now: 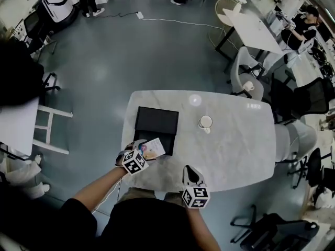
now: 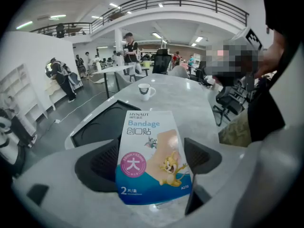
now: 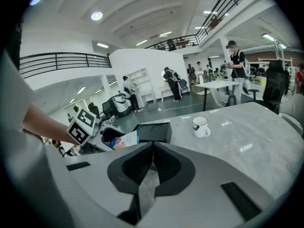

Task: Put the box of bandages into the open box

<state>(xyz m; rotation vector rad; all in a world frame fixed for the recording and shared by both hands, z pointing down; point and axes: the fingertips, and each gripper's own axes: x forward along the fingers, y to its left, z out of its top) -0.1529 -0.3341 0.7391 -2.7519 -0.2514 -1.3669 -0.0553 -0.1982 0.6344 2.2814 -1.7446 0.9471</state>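
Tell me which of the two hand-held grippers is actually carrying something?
The left hand-held gripper: its jaws clamp the box of bandages near the open box. The right hand-held gripper has its jaws shut together on nothing.

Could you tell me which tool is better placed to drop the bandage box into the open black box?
Left. The left tool grips the bandage box right at the open box's near edge. The right tool is shut and empty, farther off at the table edge.
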